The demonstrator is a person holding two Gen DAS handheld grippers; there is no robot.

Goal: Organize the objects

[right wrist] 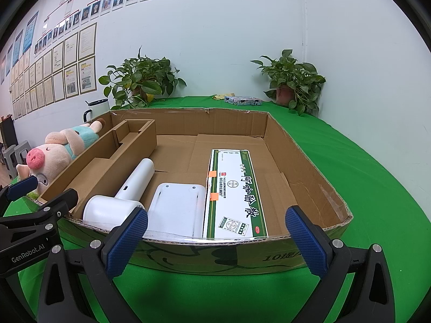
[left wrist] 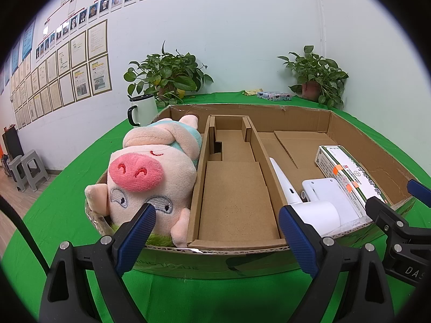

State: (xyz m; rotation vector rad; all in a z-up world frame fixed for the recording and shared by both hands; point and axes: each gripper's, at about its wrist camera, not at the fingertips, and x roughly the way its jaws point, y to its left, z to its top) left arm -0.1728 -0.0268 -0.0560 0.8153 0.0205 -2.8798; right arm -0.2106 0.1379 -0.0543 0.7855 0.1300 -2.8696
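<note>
A: What is closest to the cameras?

B: Two hand-held grippers, side by side, just short of the near wall of a shallow cardboard box on a green tablecloth. The left gripper has its blue-padded fingers spread wide with nothing between them. The right gripper is spread the same way, also empty.

A: And inside the box?

B: Nearest, in the right compartment, a white hair dryer lies beside a flat white device, which touches a long green-and-white medicine carton. A narrow cardboard insert sits in the middle and is empty. In the left compartment a plush pig lies on its back, head toward the cameras.

A: Beyond the box?

B: A white mug just past the far left corner, then two potted plants and a small patterned box near the wall.

A: Which step is this?

B: Judging by the idle, open tools, this looks like a pause between placements. The next move probably calls for choosing an item still outside, perhaps the mug or the small box, reaching over and closing on it squarely.
</note>
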